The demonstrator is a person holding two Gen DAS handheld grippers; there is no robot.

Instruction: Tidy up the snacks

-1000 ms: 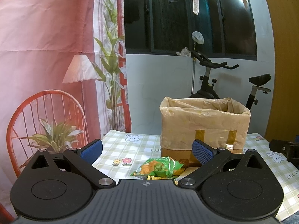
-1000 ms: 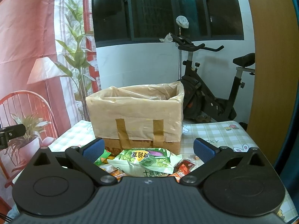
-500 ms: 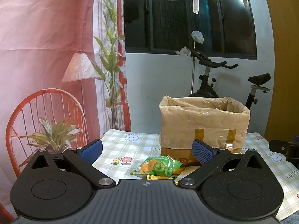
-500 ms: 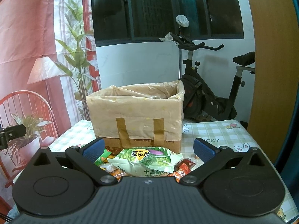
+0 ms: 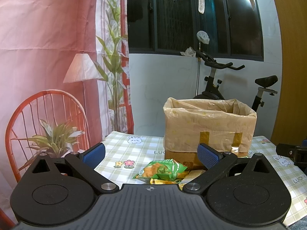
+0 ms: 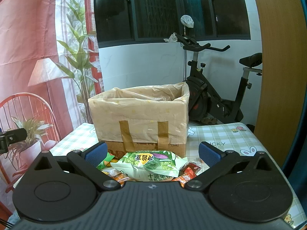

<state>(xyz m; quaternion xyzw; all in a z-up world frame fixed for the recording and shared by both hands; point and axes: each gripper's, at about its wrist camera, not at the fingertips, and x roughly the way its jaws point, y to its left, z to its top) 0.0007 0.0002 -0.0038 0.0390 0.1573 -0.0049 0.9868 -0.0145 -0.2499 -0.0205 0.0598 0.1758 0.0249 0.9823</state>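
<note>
A cardboard box (image 5: 209, 128) (image 6: 140, 120) lined with a tan plastic bag stands open on the checked tablecloth. In front of it lies a heap of snack packets: a green-and-orange packet (image 5: 163, 169) in the left wrist view, and a large pale green bag (image 6: 149, 164) with red and orange packets (image 6: 189, 173) around it in the right wrist view. My left gripper (image 5: 150, 152) is open above the near side of the heap, holding nothing. My right gripper (image 6: 151, 151) is open too, with the green bag below its blue pads.
The table (image 6: 230, 136) has a checked cloth with rabbit and flower prints. An exercise bike (image 6: 214, 95) stands behind it by the white wall. A pink backdrop with a printed chair and plants (image 5: 48, 115) fills the left. A wooden panel (image 6: 278, 67) rises on the right.
Both views have shifted only a little; the box and packets sit slightly lower in the left wrist view. Both grippers stay open.
</note>
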